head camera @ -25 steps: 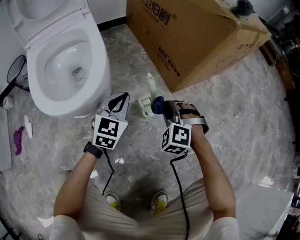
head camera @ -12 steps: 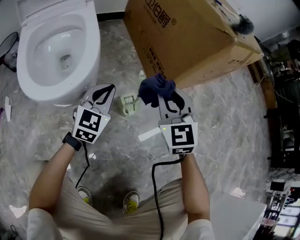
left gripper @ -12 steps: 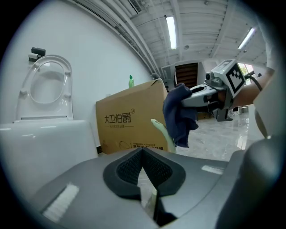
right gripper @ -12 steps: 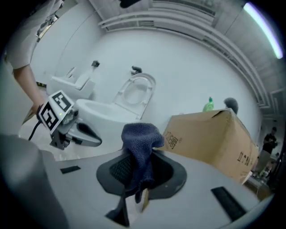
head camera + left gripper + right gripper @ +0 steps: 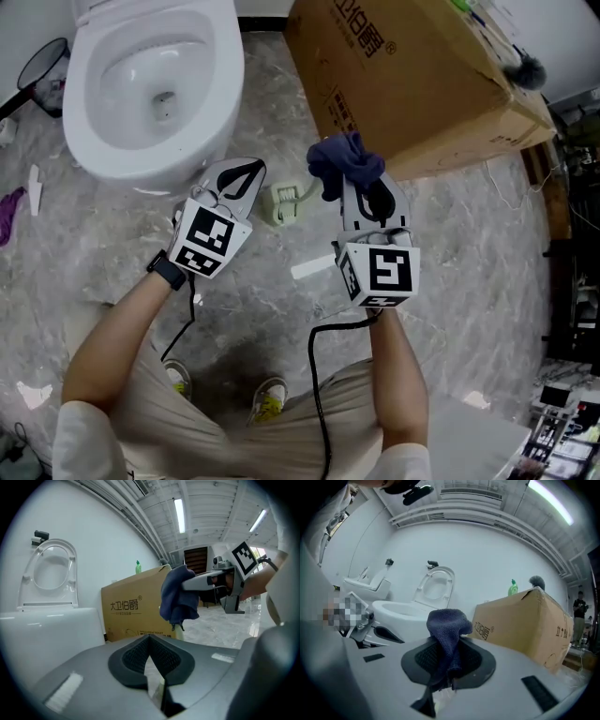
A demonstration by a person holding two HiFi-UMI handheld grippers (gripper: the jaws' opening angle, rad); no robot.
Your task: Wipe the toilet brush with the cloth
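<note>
Pinching a bunched dark blue cloth (image 5: 447,629) between its jaws, my right gripper (image 5: 363,187) holds it in the air, the knit fabric mushrooming above the pads. My left gripper (image 5: 242,174) has its jaws pressed together on nothing. Between the two grippers, the toilet brush (image 5: 284,204), pale green, sits on the grey marbled floor (image 5: 469,281), near the white toilet (image 5: 217,103) and a cardboard box (image 5: 422,84).
</note>
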